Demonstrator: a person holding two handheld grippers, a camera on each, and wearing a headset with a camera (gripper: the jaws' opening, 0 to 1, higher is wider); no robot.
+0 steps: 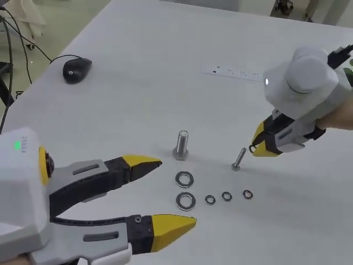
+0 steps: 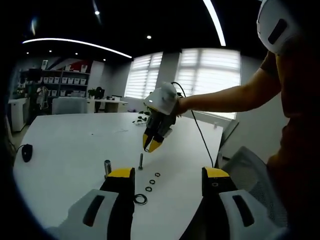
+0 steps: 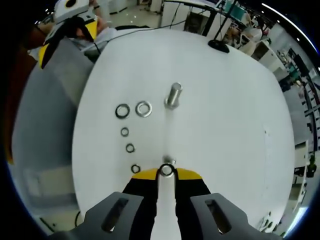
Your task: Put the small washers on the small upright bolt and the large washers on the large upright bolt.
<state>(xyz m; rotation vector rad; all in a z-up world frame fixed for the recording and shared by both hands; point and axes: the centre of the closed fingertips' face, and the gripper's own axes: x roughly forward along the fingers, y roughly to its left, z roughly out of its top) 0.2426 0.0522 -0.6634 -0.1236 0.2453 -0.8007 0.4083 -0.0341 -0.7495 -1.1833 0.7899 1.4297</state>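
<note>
The large bolt (image 1: 182, 144) and the small bolt (image 1: 239, 158) stand upright on the white table (image 1: 138, 99). In front of them lie two large washers (image 1: 184, 179) (image 1: 186, 201) and three small washers (image 1: 210, 200) (image 1: 226, 196) (image 1: 247, 194). My right gripper (image 1: 258, 148) hangs just right of and above the small bolt, shut on a small washer (image 3: 166, 171). In the right gripper view the large bolt (image 3: 173, 95) stands ahead. My left gripper (image 1: 165, 193) is open and holds nothing, at the near left of the washers.
A black mouse (image 1: 76, 69) lies at the far left of the table. A white power strip (image 1: 231, 72) lies at the back. In the left gripper view a person's arm (image 2: 225, 97) holds the right gripper (image 2: 154, 143) over the small bolt (image 2: 141, 161).
</note>
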